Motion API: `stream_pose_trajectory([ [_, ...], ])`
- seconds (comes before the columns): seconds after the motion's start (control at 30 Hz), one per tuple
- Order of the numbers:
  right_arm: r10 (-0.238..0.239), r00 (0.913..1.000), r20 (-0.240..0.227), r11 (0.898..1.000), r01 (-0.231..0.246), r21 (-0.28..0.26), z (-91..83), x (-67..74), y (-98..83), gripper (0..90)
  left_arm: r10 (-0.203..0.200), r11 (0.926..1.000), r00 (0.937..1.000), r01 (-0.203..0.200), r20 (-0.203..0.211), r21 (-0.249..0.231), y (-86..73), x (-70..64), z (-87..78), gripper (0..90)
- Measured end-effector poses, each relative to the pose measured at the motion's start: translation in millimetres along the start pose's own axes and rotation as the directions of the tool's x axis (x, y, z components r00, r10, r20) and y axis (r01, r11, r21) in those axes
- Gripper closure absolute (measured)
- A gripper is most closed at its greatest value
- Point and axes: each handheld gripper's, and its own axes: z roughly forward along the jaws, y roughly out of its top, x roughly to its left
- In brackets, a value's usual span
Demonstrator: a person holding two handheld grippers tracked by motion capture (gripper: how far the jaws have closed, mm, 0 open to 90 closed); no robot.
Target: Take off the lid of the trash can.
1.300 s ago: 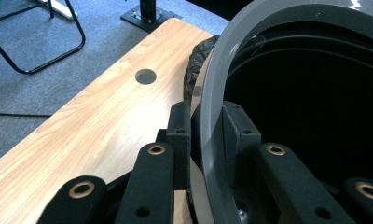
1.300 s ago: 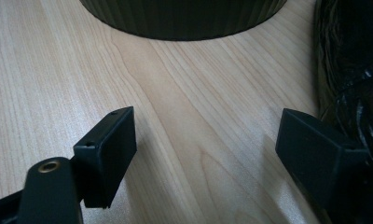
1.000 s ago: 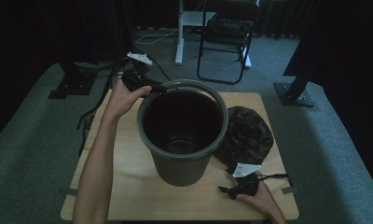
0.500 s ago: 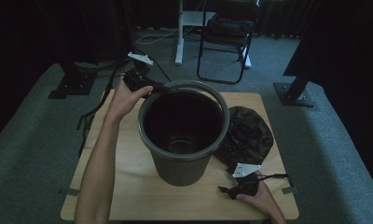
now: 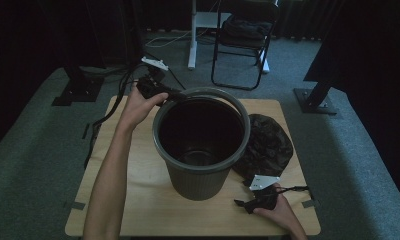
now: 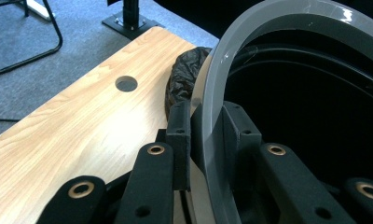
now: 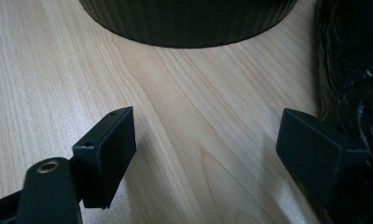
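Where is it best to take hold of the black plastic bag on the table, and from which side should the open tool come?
Probably grip the black bag at its near crumpled edge, coming from the person's side with the right tool. The bin blocks its left side, and the loose folds give something to pinch.

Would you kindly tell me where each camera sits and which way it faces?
High view: above the person's side, looking forward and down on the wooden table; both forearms show.
Left gripper view: along jaws clamped on the grey plastic bin's rim.
Right gripper view: low over the table, open jaws toward the bin's base.
Shared: bin, crumpled black bag.
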Motion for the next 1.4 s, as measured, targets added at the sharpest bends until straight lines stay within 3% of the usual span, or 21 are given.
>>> stream_pose_trajectory([
  [0.23, 0.0, 1.0, -0.001, 1.0, 0.0, 0.0, 0.1, -0.1, 0.0, 19.2, -0.031, 0.9989, 0.9992, 0.031, 0.027, -0.034, 1.2, 2.4, -12.2, 74.8],
  [0.43, 0.0, 1.0, -0.002, 1.0, 0.0, 0.0, 0.1, -0.2, 0.0, 19.0, -0.048, 0.9982, 0.9978, 0.05, 0.045, -0.035, 3.2, 2.2, -6.4, 74.8],
  [0.57, 0.0, 1.0, -0.002, 1.0, 0.0, 0.0, 0.1, -0.2, 0.1, 19.0, -0.052, 0.9985, 0.998, 0.053, 0.036, -0.017, 2.4, 3.4, -3.9, 74.8],
  [0.9, 0.0, 1.0, -0.003, 1.0, 0.0, 0.0, 0.1, -0.2, 0.1, 19.0, -0.062, 0.9973, 0.9977, 0.063, 0.027, -0.037, 0.2, 5.2, -29.4, 74.8],
  [1.13, 0.001, 1.0, -0.002, 1.0, -0.001, 0.001, 0.1, -0.2, 0.1, 18.9, -0.06, 0.9981, 0.9978, 0.06, 0.029, -0.013, -12.4, 12.0, -50.6, 74.7],
  [1.4, 0.001, 1.0, -0.003, 1.0, -0.001, 0.001, 0.1, -0.3, 0.1, 18.8, -0.042, 0.999, 0.9974, 0.041, 0.058, 0.02, -29.2, 20.4, -65.0, 74.4],
])
